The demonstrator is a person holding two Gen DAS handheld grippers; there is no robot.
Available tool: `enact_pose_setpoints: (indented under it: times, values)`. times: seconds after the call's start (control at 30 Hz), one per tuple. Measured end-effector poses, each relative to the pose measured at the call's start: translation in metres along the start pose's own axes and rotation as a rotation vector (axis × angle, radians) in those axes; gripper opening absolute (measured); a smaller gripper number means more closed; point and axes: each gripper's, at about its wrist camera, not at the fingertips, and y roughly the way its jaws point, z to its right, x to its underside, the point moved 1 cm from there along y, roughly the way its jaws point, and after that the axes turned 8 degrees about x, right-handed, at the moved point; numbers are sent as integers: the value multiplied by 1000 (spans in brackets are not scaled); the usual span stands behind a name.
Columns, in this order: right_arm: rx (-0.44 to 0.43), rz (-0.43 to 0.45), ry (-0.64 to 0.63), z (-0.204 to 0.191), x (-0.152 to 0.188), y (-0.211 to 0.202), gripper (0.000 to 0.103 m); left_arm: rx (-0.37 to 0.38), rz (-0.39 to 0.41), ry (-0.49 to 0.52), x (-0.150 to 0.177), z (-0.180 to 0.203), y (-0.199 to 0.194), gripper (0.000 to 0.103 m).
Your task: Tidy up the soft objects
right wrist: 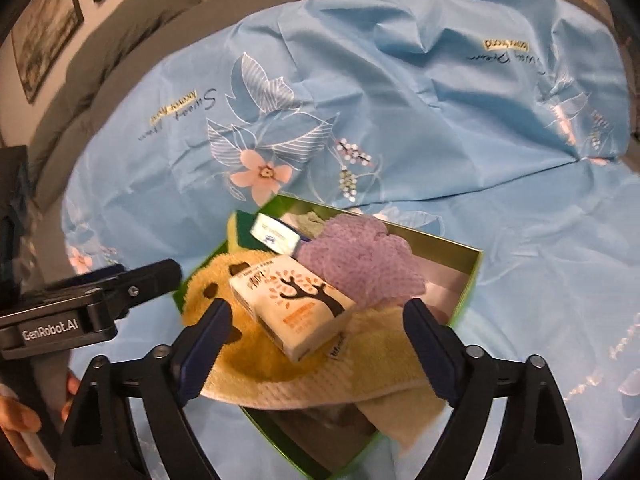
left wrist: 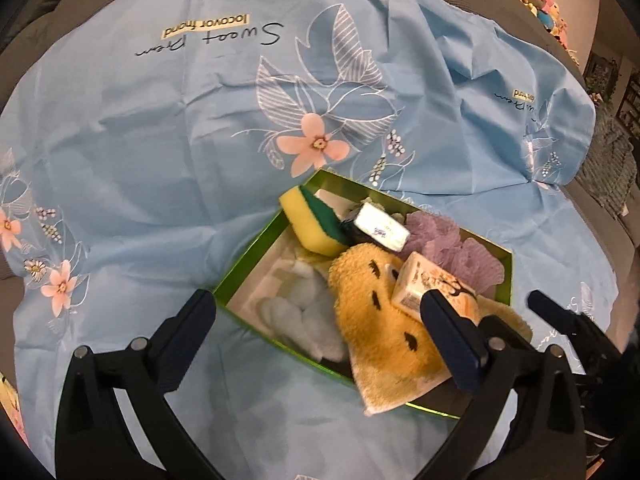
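Green box (left wrist: 256, 248) on blue floral cloth (left wrist: 140, 140): holds sponge (left wrist: 310, 222), purple mesh pouf (right wrist: 360, 264), tissue pack (right wrist: 296, 304), yellow towel (right wrist: 320, 376) draped over rim. Both jaws open, empty. Step: release done. Next, probably: tuck towel inside.

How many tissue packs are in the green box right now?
2. The orange tree-print tissue pack lies on the yellow towel at the near end; the silver-white pack leans between sponge and purple pouf. Others may be buried underneath.
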Motion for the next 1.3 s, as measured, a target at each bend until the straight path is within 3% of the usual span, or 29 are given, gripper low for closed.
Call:
enact_pose_setpoints:
  times: [0.2,0.33,0.57,0.67,1.3]
  values:
    - [135,-70,13,3,6,-5,92,-51,5,0,9,-1,-5,102]
    - [122,-78,52,7,11,-10,92,-117,-28,-10,9,-1,-5,102]
    - [153,-112,9,-1,16,-5,92,-92,-17,-48,11,-4,-11,102]
    - [152,-114,14,1,17,-5,92,-135,-30,-20,11,-1,-9,102]
    - [157,-144,30,5,18,3,92,-190,-15,15,9,1,-7,102]
